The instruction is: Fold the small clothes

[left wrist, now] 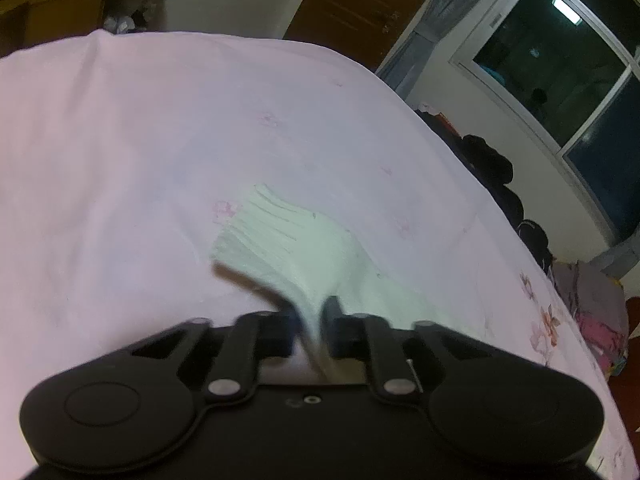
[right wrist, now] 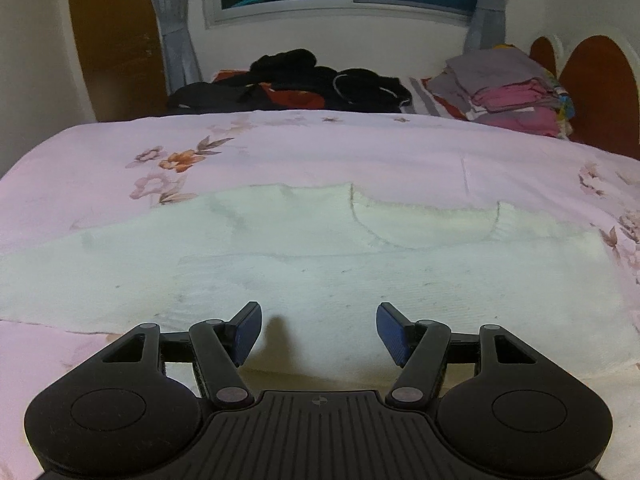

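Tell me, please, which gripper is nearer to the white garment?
Left. The left gripper has its jaws shut on a fold of the white garment, while the right gripper hovers open just above it.

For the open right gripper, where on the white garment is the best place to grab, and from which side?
Probably the near edge of the white garment, approached low from the near side. The right gripper hovers open over that flat-lying edge, where the cloth ends on the pink bedsheet. The left gripper already pinches another part.

Each hand-held gripper, left [left wrist: 310, 322] and right [right wrist: 319, 330], is matte black with silver pivot screws; the right carries blue ribbed pads [right wrist: 248, 334] and a grooved base.
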`<action>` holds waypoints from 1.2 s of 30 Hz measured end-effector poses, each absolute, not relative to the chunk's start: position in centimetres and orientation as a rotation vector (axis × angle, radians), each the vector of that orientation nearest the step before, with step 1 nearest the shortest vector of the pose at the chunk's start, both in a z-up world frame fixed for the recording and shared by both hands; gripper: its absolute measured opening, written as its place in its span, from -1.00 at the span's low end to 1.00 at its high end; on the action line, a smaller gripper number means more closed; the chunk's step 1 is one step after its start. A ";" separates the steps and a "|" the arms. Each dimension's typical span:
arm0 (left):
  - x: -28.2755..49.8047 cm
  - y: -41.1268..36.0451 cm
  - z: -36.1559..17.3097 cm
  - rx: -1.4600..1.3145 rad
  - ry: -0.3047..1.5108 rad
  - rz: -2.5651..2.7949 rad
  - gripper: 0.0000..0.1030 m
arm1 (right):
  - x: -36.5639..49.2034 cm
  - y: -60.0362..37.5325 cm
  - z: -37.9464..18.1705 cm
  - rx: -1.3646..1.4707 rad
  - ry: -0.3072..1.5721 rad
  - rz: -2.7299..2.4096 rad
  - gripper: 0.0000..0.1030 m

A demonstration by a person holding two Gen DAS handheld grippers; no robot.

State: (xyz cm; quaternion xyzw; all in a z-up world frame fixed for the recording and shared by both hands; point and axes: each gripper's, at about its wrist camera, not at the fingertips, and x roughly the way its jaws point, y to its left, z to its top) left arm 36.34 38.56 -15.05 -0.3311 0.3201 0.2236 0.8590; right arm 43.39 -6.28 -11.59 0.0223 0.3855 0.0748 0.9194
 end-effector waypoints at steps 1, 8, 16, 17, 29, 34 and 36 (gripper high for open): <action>36.1 38.3 -15.0 -0.693 0.666 0.469 -0.93 | 43.4 -6.3 -11.6 0.049 0.788 0.148 0.23; 36.9 34.4 -10.2 -0.586 0.581 0.293 -0.93 | 44.6 -5.4 -13.7 -0.004 0.846 0.113 0.23; 40.7 22.0 -5.5 -0.446 0.568 -0.014 -0.93 | 43.3 -8.4 -11.2 0.083 0.790 0.142 0.23; 41.3 19.9 -5.2 -0.432 0.573 -0.053 -0.93 | 43.2 -9.1 -11.0 0.086 0.781 0.140 0.23; 45.3 -3.5 -10.6 -0.232 0.736 -0.404 -0.91 | 40.5 -22.1 -10.0 0.176 0.753 0.009 0.23; 44.4 -8.4 -14.5 -0.088 0.847 -0.456 -0.45 | 39.7 -25.9 -10.0 0.221 0.754 -0.016 0.23; 43.1 -8.7 -14.9 -0.046 0.860 -0.457 -0.14 | 39.5 -26.6 -9.9 0.237 0.751 -0.007 0.23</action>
